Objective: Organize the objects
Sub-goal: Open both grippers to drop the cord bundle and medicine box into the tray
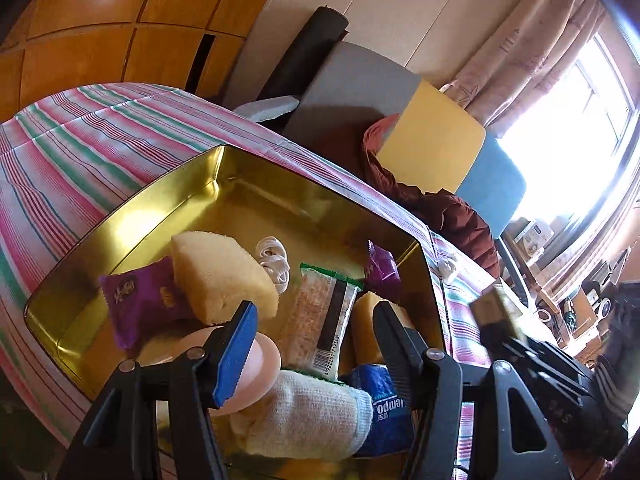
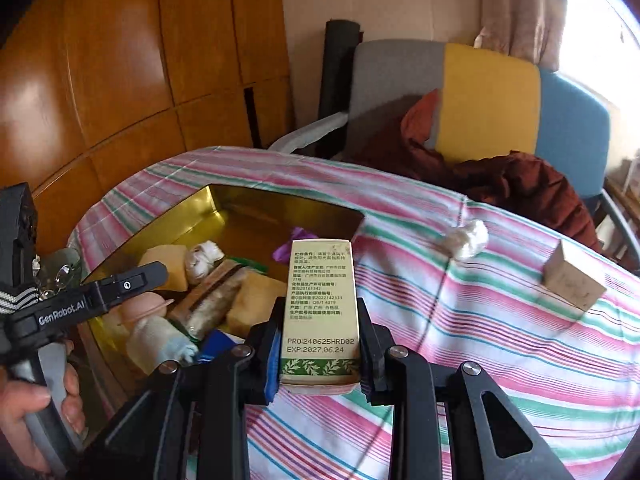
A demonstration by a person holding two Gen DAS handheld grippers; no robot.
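mid-step: right claw [image 2: 320, 344] clamped on carton [image 2: 320, 308] beside tin [image 2: 192, 216]; left claw [image 1: 316, 320] open, empty, over it. next: swing carton leftward, release inside.

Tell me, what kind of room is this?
Probably a room in someone's home: a striped cloth covers the surface, an armchair with a jacket stands by a curtained window, and wooden cupboards line the wall.
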